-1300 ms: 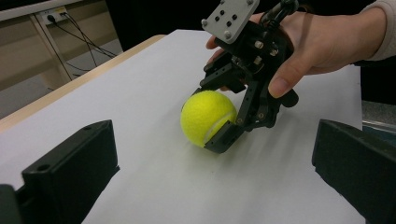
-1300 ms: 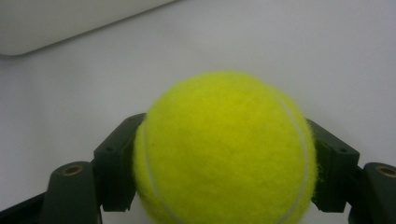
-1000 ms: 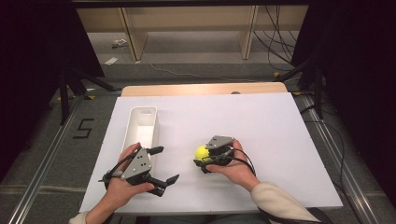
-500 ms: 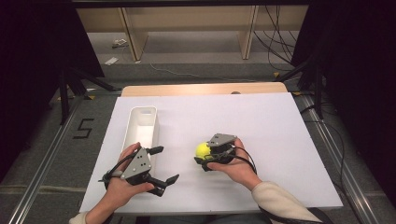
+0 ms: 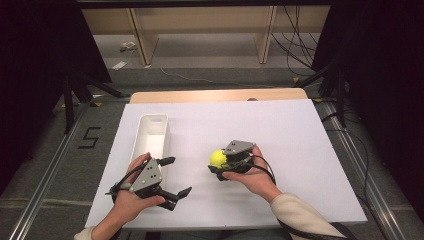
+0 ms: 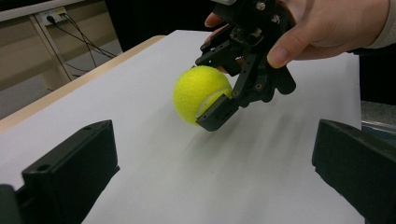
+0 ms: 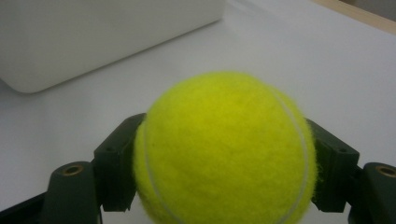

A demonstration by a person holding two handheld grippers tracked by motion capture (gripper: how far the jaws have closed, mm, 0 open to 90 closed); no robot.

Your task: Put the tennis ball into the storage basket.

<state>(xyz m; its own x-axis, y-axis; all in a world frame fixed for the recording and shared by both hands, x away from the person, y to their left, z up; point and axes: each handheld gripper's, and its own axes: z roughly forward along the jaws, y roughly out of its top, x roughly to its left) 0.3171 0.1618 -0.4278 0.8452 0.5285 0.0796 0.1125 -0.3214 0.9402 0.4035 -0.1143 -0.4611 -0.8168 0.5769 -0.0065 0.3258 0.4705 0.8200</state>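
Note:
A yellow tennis ball (image 5: 217, 158) is clamped in my right gripper (image 5: 220, 162) near the middle of the white table, lifted just off the surface. Seen from the left gripper view, the ball (image 6: 201, 94) sits between the right gripper's (image 6: 212, 84) black jaws under a hand. The ball (image 7: 224, 149) looms large in the right gripper view, a jaw pressed on each side. My left gripper (image 5: 174, 176) rests at the front left, jaws wide apart and holding nothing. In its own view the left gripper (image 6: 210, 179) frames bare table.
A white oblong bin (image 5: 151, 135) stands left of centre, just beyond the left gripper, and its side (image 7: 93, 37) appears behind the ball. The white table top (image 5: 280, 130) has open room to the right and back. A wooden edge (image 5: 215, 96) lies behind.
The right gripper with the ball has shifted slightly toward the left and lifted a little. The left gripper has stayed in place.

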